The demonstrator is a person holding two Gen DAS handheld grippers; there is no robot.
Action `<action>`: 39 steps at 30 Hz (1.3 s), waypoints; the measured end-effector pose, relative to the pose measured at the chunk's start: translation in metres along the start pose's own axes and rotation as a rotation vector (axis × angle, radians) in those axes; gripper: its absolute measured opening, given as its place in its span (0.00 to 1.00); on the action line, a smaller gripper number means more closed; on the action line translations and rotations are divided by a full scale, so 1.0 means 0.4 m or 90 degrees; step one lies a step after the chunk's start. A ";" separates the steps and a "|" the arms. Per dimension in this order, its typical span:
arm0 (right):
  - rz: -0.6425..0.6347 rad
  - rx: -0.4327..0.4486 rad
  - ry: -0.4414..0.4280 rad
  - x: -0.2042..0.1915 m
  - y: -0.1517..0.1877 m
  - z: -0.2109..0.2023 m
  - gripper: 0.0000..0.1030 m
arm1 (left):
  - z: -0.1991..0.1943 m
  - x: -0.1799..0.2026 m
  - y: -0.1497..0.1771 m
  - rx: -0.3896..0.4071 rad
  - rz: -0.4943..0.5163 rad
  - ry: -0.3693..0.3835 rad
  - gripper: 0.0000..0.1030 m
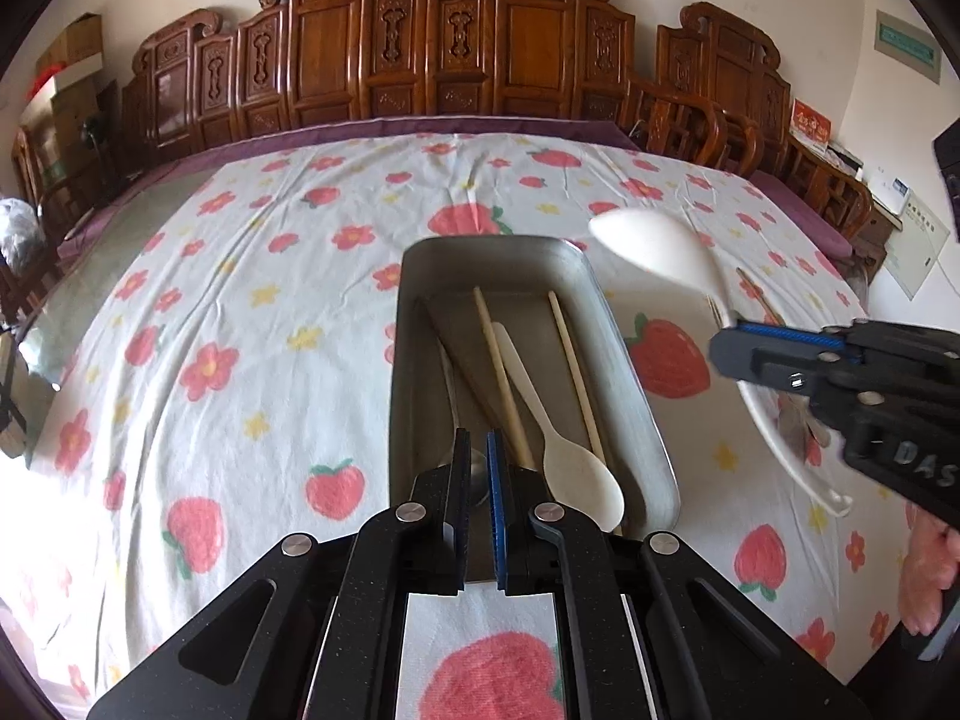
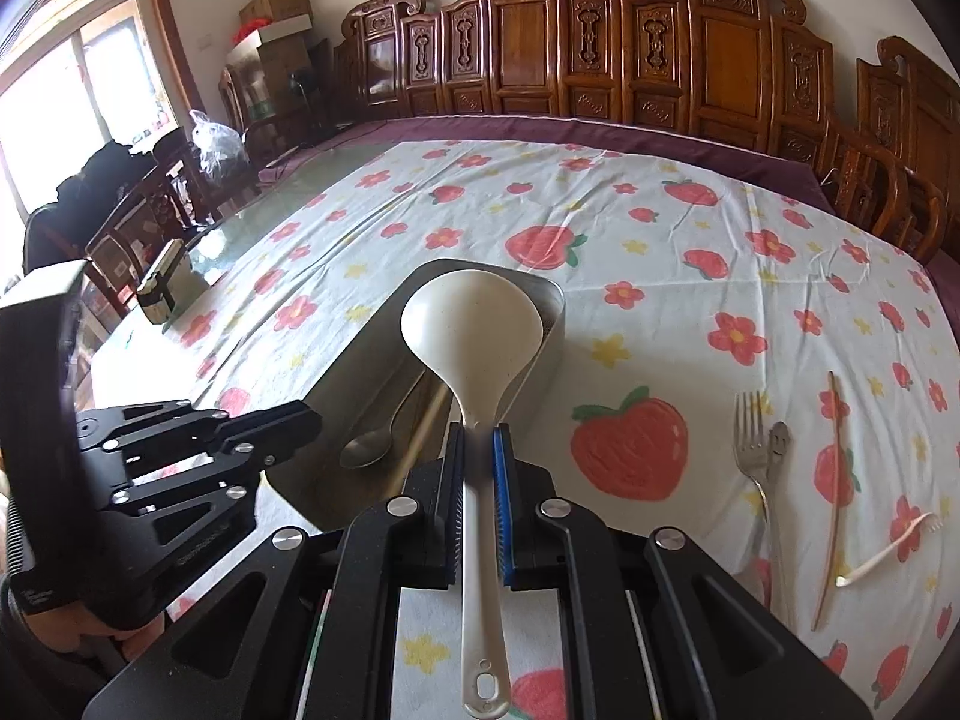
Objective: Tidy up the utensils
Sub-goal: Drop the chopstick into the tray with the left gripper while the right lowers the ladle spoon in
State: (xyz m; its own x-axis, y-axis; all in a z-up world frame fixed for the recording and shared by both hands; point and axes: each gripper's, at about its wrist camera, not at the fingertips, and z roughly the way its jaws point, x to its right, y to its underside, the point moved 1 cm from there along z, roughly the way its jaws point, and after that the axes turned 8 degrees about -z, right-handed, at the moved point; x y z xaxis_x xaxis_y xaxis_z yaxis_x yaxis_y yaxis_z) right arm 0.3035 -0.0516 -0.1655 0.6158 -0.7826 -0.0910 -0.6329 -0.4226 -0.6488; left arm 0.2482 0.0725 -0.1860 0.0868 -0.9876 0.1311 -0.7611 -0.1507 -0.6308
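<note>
A metal tray lies on the strawberry tablecloth and holds two chopsticks, a white spoon and a metal spoon. My right gripper is shut on the handle of a white ladle and holds it in the air, bowl over the tray's far right corner. The ladle and right gripper also show at the right of the left wrist view. My left gripper is nearly shut and empty over the tray's near end. It also shows in the right wrist view.
Right of the tray on the cloth lie a metal fork, a smiley-handled utensil, a single chopstick and a small white plastic fork. Carved wooden chairs line the table's far edge. A small box stands at the left.
</note>
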 end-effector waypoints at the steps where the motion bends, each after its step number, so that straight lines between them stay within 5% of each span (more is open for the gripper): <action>1: 0.001 -0.001 -0.001 -0.001 -0.002 0.005 0.10 | -0.005 -0.004 -0.002 0.003 -0.001 0.000 0.05; 24: 0.050 -0.015 -0.039 -0.045 -0.094 0.142 0.11 | -0.059 -0.074 -0.045 0.040 -0.031 0.002 0.06; 39: 0.039 -0.012 -0.054 -0.029 -0.083 0.133 0.11 | -0.061 -0.066 -0.045 0.040 -0.024 0.006 0.06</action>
State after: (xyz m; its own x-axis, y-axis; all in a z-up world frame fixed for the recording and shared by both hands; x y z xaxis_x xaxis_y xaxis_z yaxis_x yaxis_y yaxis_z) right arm 0.3423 -0.0041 -0.1828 0.6127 -0.7663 -0.1934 -0.6788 -0.3849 -0.6253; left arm 0.2437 0.1024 -0.1596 0.1077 -0.9807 0.1631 -0.7151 -0.1904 -0.6726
